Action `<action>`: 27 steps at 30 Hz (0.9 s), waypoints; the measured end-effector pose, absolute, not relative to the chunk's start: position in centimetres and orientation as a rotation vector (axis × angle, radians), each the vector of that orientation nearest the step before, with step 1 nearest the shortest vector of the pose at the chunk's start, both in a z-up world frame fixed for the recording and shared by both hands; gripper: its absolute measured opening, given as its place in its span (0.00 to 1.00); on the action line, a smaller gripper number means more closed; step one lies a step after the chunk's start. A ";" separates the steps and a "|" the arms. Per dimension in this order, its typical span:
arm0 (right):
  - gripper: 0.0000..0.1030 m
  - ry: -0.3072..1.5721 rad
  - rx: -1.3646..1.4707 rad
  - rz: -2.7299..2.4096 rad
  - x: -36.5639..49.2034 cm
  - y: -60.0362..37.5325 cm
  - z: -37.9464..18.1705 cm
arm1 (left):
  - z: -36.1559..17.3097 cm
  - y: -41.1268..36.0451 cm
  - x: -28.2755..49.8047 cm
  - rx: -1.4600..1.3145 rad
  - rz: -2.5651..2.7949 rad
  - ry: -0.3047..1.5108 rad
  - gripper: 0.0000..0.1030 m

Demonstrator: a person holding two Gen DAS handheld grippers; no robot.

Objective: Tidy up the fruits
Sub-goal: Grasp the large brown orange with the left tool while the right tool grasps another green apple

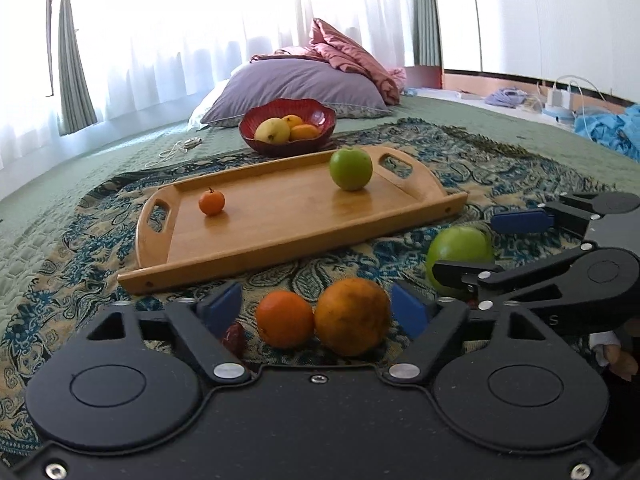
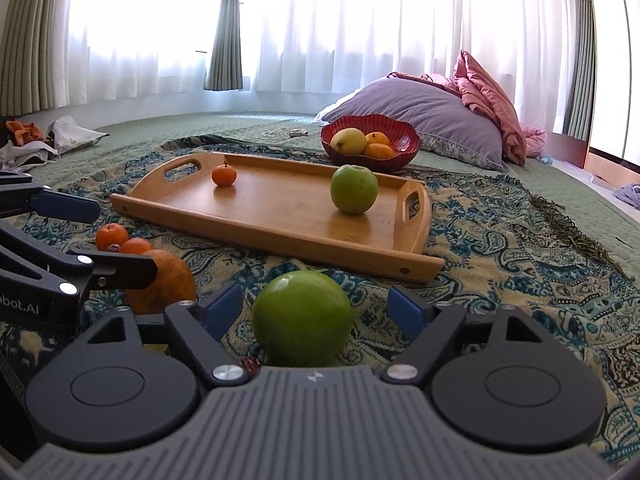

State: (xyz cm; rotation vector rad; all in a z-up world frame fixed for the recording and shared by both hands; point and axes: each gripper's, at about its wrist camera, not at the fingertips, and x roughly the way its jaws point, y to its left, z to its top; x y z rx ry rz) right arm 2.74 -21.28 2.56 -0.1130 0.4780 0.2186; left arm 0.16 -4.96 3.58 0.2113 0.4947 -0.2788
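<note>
A wooden tray [image 1: 280, 236] [image 2: 288, 216] lies on the patterned cloth and holds a small tangerine [image 1: 211, 202] [image 2: 224, 175] and a green apple [image 1: 351, 169] [image 2: 353, 189]. My left gripper [image 1: 320, 312] is open around a large orange [image 1: 353, 316] [image 2: 168, 280] and a smaller orange [image 1: 284, 313] [image 2: 136, 246] on the cloth. My right gripper [image 2: 316, 308] is open around a second green apple [image 2: 302, 318] [image 1: 460, 250]. Another small orange [image 2: 112, 235] lies left of it.
A red bowl [image 1: 288, 122] [image 2: 370, 142] with a yellow fruit and oranges stands behind the tray. A purple pillow [image 1: 296, 88] [image 2: 420, 116] and pink bedding lie further back. A small dark red item [image 1: 234, 338] lies by my left finger. Clutter lies at the bed's edges.
</note>
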 end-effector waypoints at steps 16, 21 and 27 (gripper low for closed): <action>0.74 0.515 -0.133 0.245 3.0 -20.7 0.8 | 2.3 -6.2 0.7 0.186 -0.321 0.545 0.48; 0.73 0.524 -0.129 0.246 3.2 -20.7 0.5 | 1.7 -7.0 0.7 0.210 -0.329 0.525 0.46; 0.64 0.534 -0.103 0.249 3.5 -21.0 0.2 | 1.6 -7.2 1.2 0.203 -0.335 0.520 0.45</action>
